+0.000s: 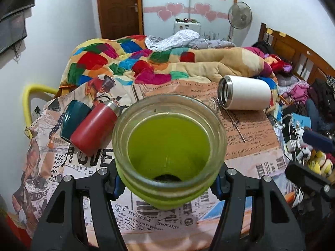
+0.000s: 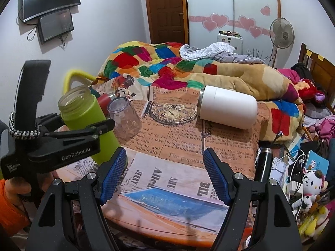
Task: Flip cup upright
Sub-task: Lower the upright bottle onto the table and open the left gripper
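My left gripper (image 1: 167,185) is shut on a lime-green cup (image 1: 169,146) with a clear threaded mouth; the mouth faces the camera. In the right wrist view the left gripper (image 2: 104,125) holds this green cup (image 2: 83,117) nearly upright, tilted a little, its base on the table at the left. My right gripper (image 2: 164,173) is open and empty over the table's front. A white cup (image 2: 228,109) lies on its side at the back right; it also shows in the left wrist view (image 1: 245,95). A clear plastic cup (image 2: 124,118) stands mouth down.
A red bottle (image 1: 94,129) and a teal cup (image 1: 73,119) lie on their sides at the table's left. The table (image 2: 188,184) has a newspaper-print cloth. A bed with a colourful quilt (image 2: 167,67) is behind. Cables and toys (image 2: 309,184) crowd the right.
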The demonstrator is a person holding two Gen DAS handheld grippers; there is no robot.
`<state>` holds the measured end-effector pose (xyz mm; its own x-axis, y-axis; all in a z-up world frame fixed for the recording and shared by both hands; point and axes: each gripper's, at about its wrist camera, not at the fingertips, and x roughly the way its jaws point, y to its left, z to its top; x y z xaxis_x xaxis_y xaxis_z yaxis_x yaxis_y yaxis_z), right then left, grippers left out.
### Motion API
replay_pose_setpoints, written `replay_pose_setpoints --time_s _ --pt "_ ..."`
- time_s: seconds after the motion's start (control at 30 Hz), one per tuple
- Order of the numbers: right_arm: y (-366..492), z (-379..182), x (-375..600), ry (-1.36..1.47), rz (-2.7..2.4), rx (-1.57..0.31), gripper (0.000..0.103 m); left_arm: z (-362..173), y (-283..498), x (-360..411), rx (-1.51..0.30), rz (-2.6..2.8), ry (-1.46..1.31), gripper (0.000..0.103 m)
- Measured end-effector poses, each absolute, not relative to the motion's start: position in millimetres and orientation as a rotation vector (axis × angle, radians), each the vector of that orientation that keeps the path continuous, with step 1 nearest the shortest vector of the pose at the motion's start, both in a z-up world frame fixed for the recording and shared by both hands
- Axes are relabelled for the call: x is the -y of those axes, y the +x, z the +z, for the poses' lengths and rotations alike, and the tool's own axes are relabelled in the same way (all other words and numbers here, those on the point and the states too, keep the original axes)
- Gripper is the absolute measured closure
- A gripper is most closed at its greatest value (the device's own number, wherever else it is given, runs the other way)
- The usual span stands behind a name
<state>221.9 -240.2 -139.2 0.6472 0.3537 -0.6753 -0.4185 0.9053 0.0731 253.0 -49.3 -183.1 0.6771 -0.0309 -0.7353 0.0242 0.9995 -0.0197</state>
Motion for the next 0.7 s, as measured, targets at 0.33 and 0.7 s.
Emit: replay_pose_setpoints --time_s 0.33,0.7 --pt "186.5 -83.8 251.8 -0.062 0.435 -0.616 0.03 -112.1 200.4 38.8 -0.714 -0.096 -0.022 0.037" --pt "94.9 12.6 255.6 -0.005 0.457 -0.283 0.03 4.9 61.4 25.5 -0.301 -0.073 -0.017 0.024"
